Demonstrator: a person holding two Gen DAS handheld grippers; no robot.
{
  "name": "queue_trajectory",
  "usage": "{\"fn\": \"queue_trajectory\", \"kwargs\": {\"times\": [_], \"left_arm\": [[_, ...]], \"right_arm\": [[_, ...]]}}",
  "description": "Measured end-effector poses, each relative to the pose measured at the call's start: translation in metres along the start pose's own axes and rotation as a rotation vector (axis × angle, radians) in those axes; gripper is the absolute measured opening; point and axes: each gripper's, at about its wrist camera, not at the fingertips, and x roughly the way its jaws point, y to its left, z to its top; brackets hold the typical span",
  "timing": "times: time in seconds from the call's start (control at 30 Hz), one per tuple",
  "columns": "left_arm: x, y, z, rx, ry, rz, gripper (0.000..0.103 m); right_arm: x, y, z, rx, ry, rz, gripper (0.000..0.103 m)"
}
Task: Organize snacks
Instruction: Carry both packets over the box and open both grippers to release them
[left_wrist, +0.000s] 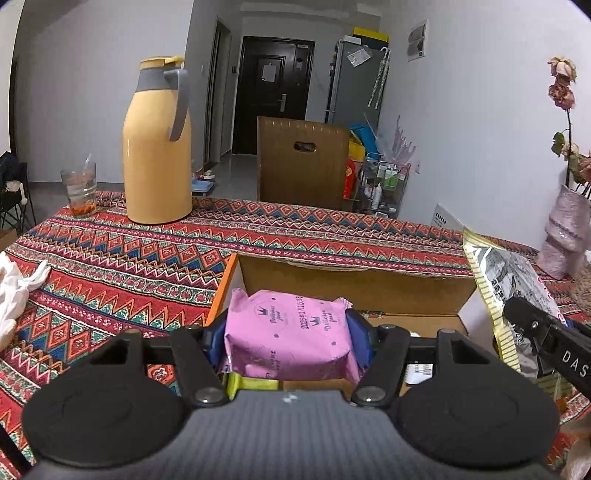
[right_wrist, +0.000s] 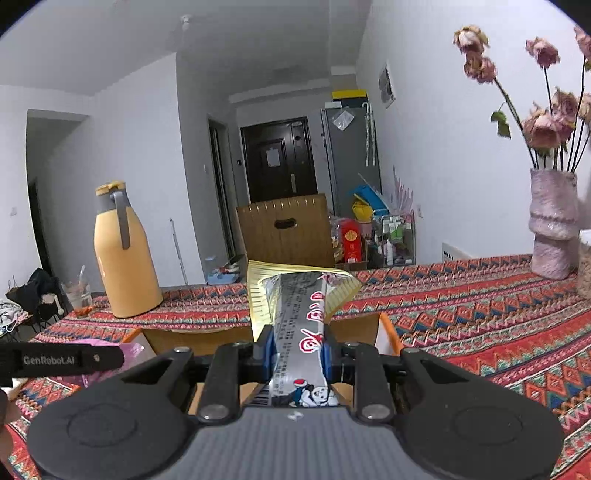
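the left tongs (left_wrist: 286, 334) are closed on a pink snack packet (left_wrist: 288, 332), their blue pads pressed against its two sides, and they hold it over the open cardboard box (left_wrist: 354, 284) that sits on the counter (left_wrist: 110, 266) near its front edge. inside the box, just under the packet, a yellow-green wrapper (left_wrist: 251, 382) shows, with bare cardboard floor beside it.

the right tongs (right_wrist: 298, 354) are clamped on a silver and gold snack bag (right_wrist: 301, 314) with red characters, gripping it across its narrow middle so that its gold-edged end sticks out ahead, above the box's far wall. in the left wrist view the same bag (left_wrist: 509, 291) stands tilted at the box's right side, with the right tongs (left_wrist: 543, 332) coming in from the right edge of the frame.

the counter is covered with a red patterned cloth. toward its far left corner stands a yellow thermos jug (left_wrist: 157, 147) with a grey handle, upright, and just left of it a glass (left_wrist: 78, 188) with a reddish residue at the bottom. a white crumpled cloth (left_wrist: 14, 291) lies at the left edge. at the far right corner a pink vase (right_wrist: 552, 225) holds dried roses (right_wrist: 543, 129). beyond the far edge a brown chair back (left_wrist: 303, 166) rises, facing the counter.
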Motion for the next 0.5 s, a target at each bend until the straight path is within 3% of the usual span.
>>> {"fn": "queue_trajectory", "kwargs": {"times": [0.2,0.5], "left_arm": [[0.023,0.001,-0.011,0.009,0.059,0.003,0.064],[0.016,0.002,-0.015,0.014,0.029,-0.008,0.065]], "right_arm": [[0.014,0.001,-0.012,-0.015,0.049,-0.004,0.024],[0.013,0.005,-0.016,-0.035,0.056,-0.008,0.024]]}}
